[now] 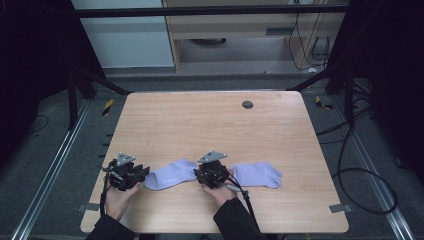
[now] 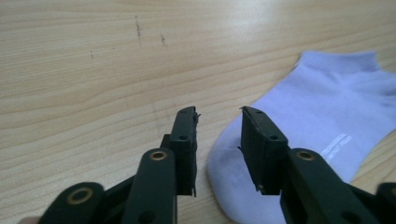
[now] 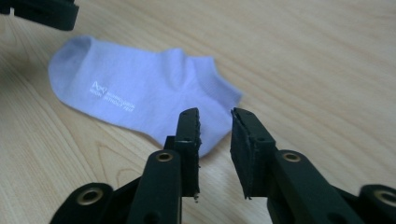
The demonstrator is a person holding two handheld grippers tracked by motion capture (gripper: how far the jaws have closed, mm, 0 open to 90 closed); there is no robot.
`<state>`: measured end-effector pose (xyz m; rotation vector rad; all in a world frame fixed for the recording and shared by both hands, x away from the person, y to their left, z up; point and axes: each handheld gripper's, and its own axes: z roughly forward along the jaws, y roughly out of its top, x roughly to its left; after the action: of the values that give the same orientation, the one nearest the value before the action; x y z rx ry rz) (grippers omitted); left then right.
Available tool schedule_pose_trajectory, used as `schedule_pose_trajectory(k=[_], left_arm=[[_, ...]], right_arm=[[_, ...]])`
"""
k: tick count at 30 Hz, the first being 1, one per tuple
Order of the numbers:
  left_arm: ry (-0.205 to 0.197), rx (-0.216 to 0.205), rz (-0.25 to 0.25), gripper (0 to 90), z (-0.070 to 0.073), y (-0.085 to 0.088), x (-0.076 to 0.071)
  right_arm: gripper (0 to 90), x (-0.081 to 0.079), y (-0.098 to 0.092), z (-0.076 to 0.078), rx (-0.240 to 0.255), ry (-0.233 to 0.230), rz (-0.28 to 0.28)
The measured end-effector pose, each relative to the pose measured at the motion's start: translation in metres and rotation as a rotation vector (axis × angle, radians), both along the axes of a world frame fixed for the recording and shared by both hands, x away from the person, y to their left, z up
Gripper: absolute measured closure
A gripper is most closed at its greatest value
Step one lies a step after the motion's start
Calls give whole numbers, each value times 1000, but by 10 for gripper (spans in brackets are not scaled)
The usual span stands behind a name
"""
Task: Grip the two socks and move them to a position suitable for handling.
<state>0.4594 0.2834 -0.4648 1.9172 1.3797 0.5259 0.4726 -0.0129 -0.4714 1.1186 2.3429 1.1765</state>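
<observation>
two pale lilac ankle socks lie flat near the front edge of a light wood-grain surface (image 1: 210, 120), seen from the high view with a person's hands reaching in from below. the left lilac sock (image 1: 172, 174) rests between the two hand-held tools, its toe end pointing toward the left gripper (image 1: 146, 173). the right lilac sock (image 1: 257, 174) stretches away to the other side of the right gripper (image 1: 214, 176), which sits over the gap between the pair.

in the left gripper view, the fingers (image 2: 184, 135) of that tool stand apart with nothing between them, one hanging above bare wood and the other above the rounded toe of the left sock (image 2: 322, 116). they grip nothing. a faint white printed mark on the sole is too blurred there to read.

in the right gripper view, that tool's fingers (image 3: 189, 135) are likewise parted and hold nothing, poised just above the cuff end of the same sock (image 3: 140, 98), which lies flat and free on the wood. white print on the sole shows a small logo with two short lines of lettering beneath it, too small to make out. a dark part of the left gripper (image 3: 42, 11) juts in at the upper corner of that view.

a small round dark disc (image 1: 247, 104) sits in the surface near its far edge, well apart from the socks.
</observation>
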Motion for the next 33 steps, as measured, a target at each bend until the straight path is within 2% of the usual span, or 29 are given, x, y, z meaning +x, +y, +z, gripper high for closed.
schedule_pose_trajectory(k=[3,6,14,24,29,33], left_arm=[[-15,-20,-10,608,6,-3,-2],[-26,-48,-21,577,13,-6,-4],[-35,-85,-75,519,28,-27,-3],[-32,-80,-173,502,33,-76,-1],[-21,-55,-219,501,32,-103,2],[-22,-31,-252,501,30,-126,3]], right_arm=[[612,0,-16,9,15,-27,-27],[558,1,-34,15,33,-28,-62],[494,2,-86,27,38,-18,-136],[453,-20,-153,39,47,-46,-219],[454,-30,-178,33,18,-52,-242],[466,-32,-193,25,0,-38,-262]])
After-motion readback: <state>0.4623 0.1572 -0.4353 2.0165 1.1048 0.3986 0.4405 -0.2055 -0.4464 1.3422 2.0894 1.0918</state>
